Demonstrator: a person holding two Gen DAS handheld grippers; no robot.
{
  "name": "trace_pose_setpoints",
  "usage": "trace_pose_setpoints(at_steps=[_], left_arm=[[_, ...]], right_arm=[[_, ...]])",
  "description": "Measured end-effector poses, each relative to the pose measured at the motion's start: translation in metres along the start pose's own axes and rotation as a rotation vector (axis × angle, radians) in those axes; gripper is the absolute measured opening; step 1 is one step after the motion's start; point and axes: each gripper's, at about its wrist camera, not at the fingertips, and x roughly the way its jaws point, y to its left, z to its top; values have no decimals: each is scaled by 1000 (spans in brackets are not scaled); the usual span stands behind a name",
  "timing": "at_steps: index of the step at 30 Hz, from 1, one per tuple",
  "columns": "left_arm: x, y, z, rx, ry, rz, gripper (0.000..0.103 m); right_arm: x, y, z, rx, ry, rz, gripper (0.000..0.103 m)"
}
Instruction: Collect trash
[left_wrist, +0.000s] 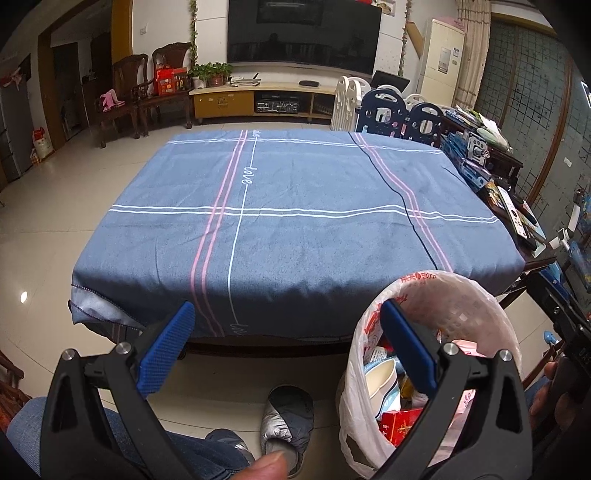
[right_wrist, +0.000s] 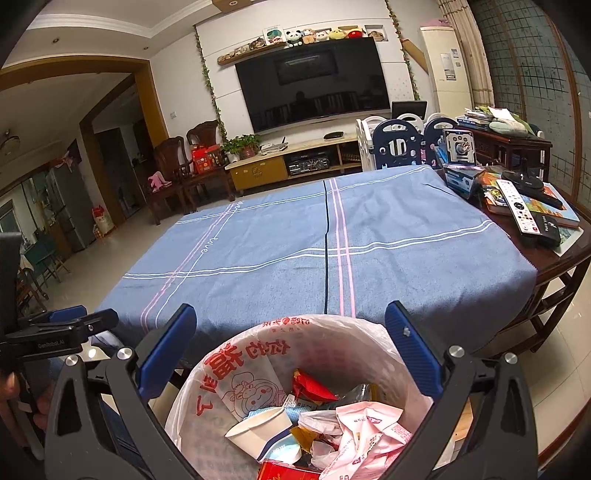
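A trash bin lined with a white plastic bag (right_wrist: 236, 365) stands on the floor at the near edge of the table (right_wrist: 406, 251). It holds a paper cup (right_wrist: 258, 432), pink wrappers (right_wrist: 369, 432) and red packets (right_wrist: 314, 387). The bin also shows in the left wrist view (left_wrist: 461, 306). My right gripper (right_wrist: 291, 317) is open and empty, held above the bin. My left gripper (left_wrist: 286, 317) is open and empty, to the left of the bin in front of the table edge. The blue cloth (left_wrist: 295, 206) shows no trash on it.
A dark side table (right_wrist: 561, 258) to the right carries books, a remote control (right_wrist: 517, 206) and boxes. The person's knee (left_wrist: 29, 424) and grey slipper (left_wrist: 288, 417) are on the tiled floor below. Chairs, a TV cabinet and play-fence panels stand beyond the table.
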Motion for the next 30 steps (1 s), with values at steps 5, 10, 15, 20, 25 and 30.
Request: trace_pose_setpoints(at_steps=[5,10,15,20,25,30], left_arm=[[-3,-1,3,-3,2,-3,100],[-5,0,4,-22,-3,-5,100],[-11,-2,6,-36,-27,-2,100],[-15,-1,8,-59,-42,-13,100],[-16,0,10,-72,-39,-13,100],[-14,1,11,-99,-20,-11,100]], right_arm=[[0,0,1,-2,-2,2,100],[-1,-1,-1,-2,-8,6,100],[-1,-1,-1,-2,-9,6,100],[-1,-1,-1,-1,-9,8,100],[-1,-1,-2,1,-12,11,100],[-1,0,-2,1,-12,12,100]])
